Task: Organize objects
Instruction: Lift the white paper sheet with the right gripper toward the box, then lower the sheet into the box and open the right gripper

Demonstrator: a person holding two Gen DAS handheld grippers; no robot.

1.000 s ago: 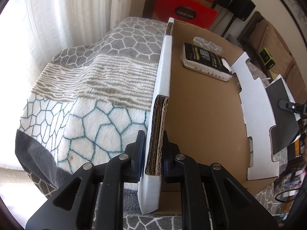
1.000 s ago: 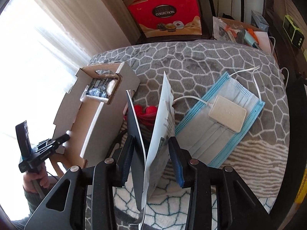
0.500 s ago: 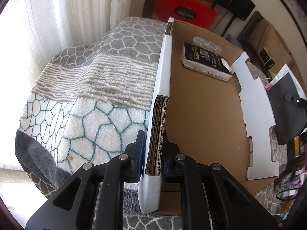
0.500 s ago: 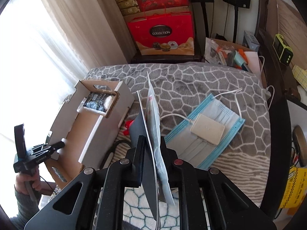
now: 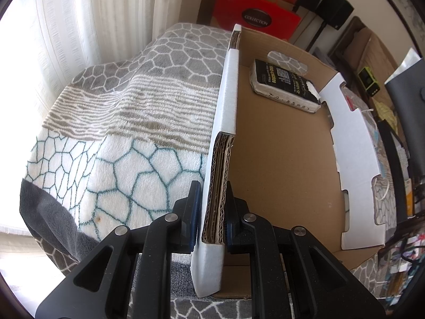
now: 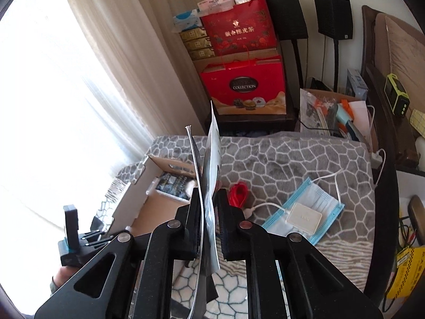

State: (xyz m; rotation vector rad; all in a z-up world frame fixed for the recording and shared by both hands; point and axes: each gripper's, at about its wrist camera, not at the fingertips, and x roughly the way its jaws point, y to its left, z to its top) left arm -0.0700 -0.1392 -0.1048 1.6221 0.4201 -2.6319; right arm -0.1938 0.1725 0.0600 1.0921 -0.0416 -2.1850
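Note:
My left gripper is shut on the near side wall of an open cardboard box lying on a patterned blanket. A black packet lies at the box's far end; it also shows in the right wrist view. My right gripper is shut on a thin booklet, held upright above the blanket to the right of the box. The booklet's dark cover shows at the right edge of the left wrist view.
On the blanket lie a red cable coil, a blue face mask and a white charger. Red gift boxes, speakers and a cluttered carton stand behind. A curtain hangs left.
My right gripper has risen and pulled back with the booklet, its pages closing together. The left gripper and box have not moved.

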